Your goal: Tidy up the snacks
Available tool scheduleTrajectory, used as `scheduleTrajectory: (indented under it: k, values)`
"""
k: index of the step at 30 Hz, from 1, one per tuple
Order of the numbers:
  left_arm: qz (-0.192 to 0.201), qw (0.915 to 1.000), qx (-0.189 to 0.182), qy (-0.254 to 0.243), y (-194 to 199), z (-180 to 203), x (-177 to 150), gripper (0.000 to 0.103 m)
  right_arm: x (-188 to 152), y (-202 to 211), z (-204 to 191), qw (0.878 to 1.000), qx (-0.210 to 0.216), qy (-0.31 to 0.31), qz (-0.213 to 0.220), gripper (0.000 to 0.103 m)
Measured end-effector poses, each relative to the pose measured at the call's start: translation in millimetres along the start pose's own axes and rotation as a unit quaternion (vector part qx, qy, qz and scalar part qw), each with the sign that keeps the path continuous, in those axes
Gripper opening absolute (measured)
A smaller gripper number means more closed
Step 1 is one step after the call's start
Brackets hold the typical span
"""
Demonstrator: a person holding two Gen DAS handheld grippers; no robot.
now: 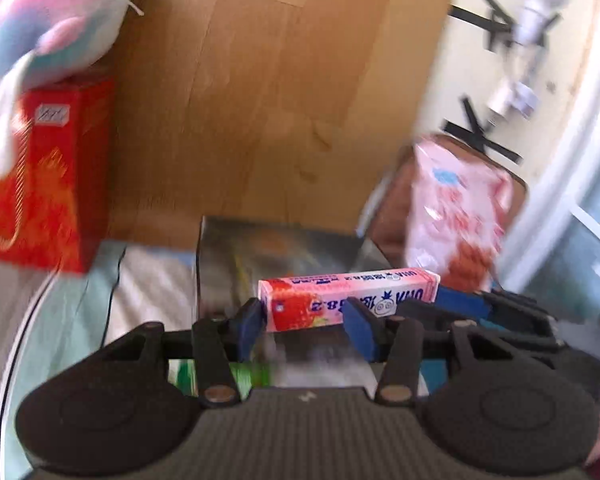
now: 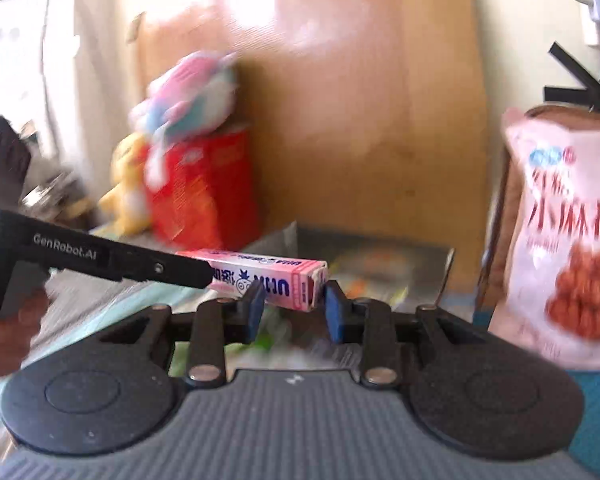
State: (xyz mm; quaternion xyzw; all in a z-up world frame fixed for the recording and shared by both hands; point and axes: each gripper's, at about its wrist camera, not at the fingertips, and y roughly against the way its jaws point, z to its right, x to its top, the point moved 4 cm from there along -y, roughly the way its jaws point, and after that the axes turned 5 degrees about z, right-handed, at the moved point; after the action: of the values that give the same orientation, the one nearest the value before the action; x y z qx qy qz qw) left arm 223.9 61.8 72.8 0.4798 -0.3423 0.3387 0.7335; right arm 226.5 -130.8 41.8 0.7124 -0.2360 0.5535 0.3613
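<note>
Left wrist view: both grippers are gripping the pink candy box (image 1: 348,298) midair above the grey tray (image 1: 236,248), left gripper (image 1: 306,326) pinching one end, right gripper (image 2: 294,306) the other. Likely handover; next, one side releasing.

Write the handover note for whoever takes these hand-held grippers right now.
Right hand-held gripper: closed on one end of the candy box.
Left hand-held gripper: at the box's other end; grip unclear.
Things: candy box held up in front of the dark tray; snack bag stands at the right, red box at the left.
Done: candy box picked up.
Left: set it down; destination not evident.
</note>
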Motion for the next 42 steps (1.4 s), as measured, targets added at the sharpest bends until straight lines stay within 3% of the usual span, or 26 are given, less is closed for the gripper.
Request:
scheduleTrajectory:
  k: [3, 8, 11, 14, 17, 20, 22, 24, 27, 29, 30, 31, 35, 38, 42]
  values:
    - [-0.018, 0.9997, 0.015, 0.005, -36, -11, 13, 0.046, 10, -37, 20, 1.0, -0.023, -0.017, -0.003, 0.036]
    - [-0.059, 0.9973, 0.044, -0.008, -70, -21, 0, 0.046, -8, -78, 33, 0.997, -0.034, -0.023, -0.063, 0.044]
    - [-0.053, 0.9976, 0.038, -0.023, -59, -19, -1, 0.049, -11, -72, 20, 0.997, -0.06, 0.008, -0.047, 0.061]
    - [-0.021, 0.9997, 0.007, -0.014, -17, -32, 2, 0.057, -4, -43, 11, 0.997, -0.072, 0.008, -0.006, 0.063]
    - [-0.009, 0.9999, 0.011, 0.005, 23, -61, -11, 0.063, -1, -15, 3, 0.999, -0.013, -0.046, 0.013, 0.063]
    - [-0.059, 0.9971, 0.023, 0.042, 29, -91, -36, 0.06, -24, -5, -15, 0.986, 0.09, -0.131, -0.052, 0.061]
    - [-0.084, 0.9937, 0.031, 0.067, 25, -103, -50, 0.059, -45, -11, -30, 0.974, 0.118, -0.162, -0.102, 0.055]
    - [-0.093, 0.9917, 0.013, 0.088, 22, -107, -56, 0.059, -59, -20, -44, 0.967, 0.125, -0.174, -0.135, 0.053]
    - [-0.086, 0.9912, 0.008, 0.1, 13, -107, -56, 0.058, -69, -37, -59, 0.968, 0.109, -0.168, -0.15, 0.054]
    - [-0.103, 0.988, -0.016, 0.113, 4, -99, -60, 0.032, -72, -49, -63, 0.969, 0.093, -0.171, -0.155, 0.051]
    - [-0.104, 0.9882, -0.012, 0.113, 6, -95, -62, 0.032, -72, -53, -61, 0.967, 0.093, -0.179, -0.157, 0.044]
    - [-0.094, 0.991, -0.009, 0.095, 12, -88, -61, 0.029, -72, -53, -61, 0.965, 0.092, -0.186, -0.157, 0.034]
    - [-0.064, 0.9968, -0.021, 0.043, 59, -64, -70, 0.03, -60, -24, -76, 0.97, 0.103, -0.169, -0.14, 0.033]
    - [-0.065, 0.9965, -0.025, 0.047, 96, -62, -92, 0.031, -65, 3, -95, 0.967, 0.127, -0.16, -0.15, 0.033]
    - [-0.078, 0.9939, -0.009, 0.077, 141, -65, -135, 0.031, -89, 33, -129, 0.954, 0.171, -0.162, -0.184, 0.034]
